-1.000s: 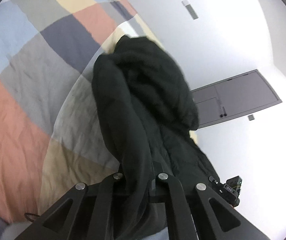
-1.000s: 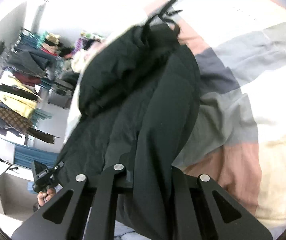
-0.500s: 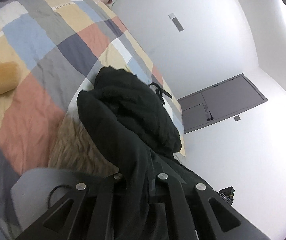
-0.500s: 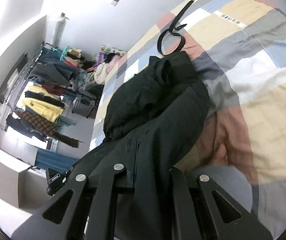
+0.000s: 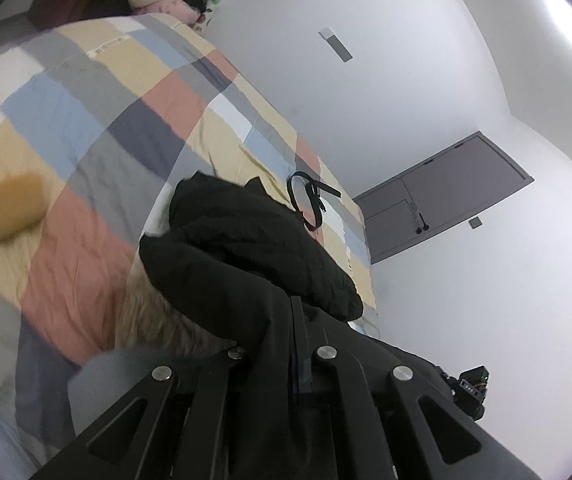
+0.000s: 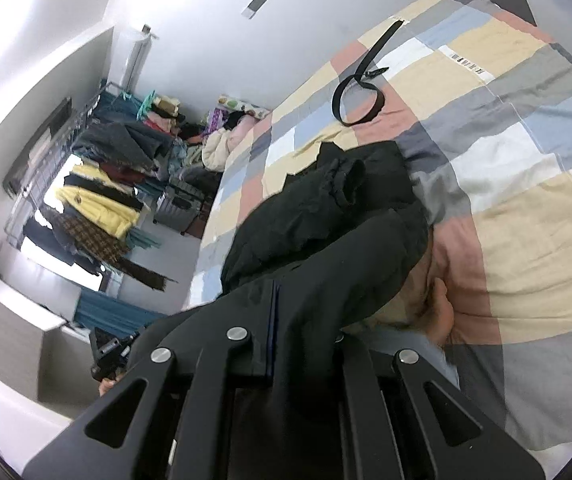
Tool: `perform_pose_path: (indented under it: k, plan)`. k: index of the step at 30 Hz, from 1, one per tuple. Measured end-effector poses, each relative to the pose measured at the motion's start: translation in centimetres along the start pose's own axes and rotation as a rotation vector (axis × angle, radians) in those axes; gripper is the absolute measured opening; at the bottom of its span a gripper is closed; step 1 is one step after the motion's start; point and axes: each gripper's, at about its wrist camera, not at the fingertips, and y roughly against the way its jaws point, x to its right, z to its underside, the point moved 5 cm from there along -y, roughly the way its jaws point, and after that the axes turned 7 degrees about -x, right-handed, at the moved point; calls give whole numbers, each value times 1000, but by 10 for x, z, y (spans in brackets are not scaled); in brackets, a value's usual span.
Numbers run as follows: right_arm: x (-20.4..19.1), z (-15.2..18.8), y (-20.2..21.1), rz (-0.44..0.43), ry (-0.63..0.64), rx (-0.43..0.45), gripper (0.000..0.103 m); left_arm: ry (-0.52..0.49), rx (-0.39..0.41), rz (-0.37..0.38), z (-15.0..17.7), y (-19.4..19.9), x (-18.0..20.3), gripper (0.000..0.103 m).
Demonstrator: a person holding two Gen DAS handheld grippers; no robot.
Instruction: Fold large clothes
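A large black padded jacket [image 5: 246, 248] lies bunched on the patchwork bedspread [image 5: 98, 128]. It also shows in the right wrist view [image 6: 325, 216]. My left gripper [image 5: 282, 360] is shut on the jacket's near edge, with fabric draped over its fingers. My right gripper [image 6: 297, 344] is shut on the same near edge further along. The other gripper shows at each view's lower edge, the right one [image 5: 469, 388] and the left one [image 6: 106, 352]. The fingertips are hidden under the cloth.
A black belt [image 6: 359, 92] lies looped on the bedspread [image 6: 525, 160] beyond the jacket; it also shows in the left wrist view [image 5: 309, 200]. An orange bolster [image 5: 6, 208] lies at the left. A clothes rack [image 6: 94, 192] stands by the wall. A grey door [image 5: 437, 200] is at the right.
Both grippers have pulled back and lowered with the jacket edge. More of the bed, the belt and the room have come into view.
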Motion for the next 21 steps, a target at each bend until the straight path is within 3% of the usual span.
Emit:
perform_pose_path:
  k: [10, 15, 21]
  plan:
    - [0, -102, -34, 17, -117, 26, 9, -26, -35, -77, -105, -47, 31, 8]
    - [6, -162, -73, 72, -114, 40, 9, -52, -18, -209, -159, -92, 34, 8]
    - [24, -210, -130, 204, -6, 50, 9, -146, 10, -409, -204, -155, 30, 8]
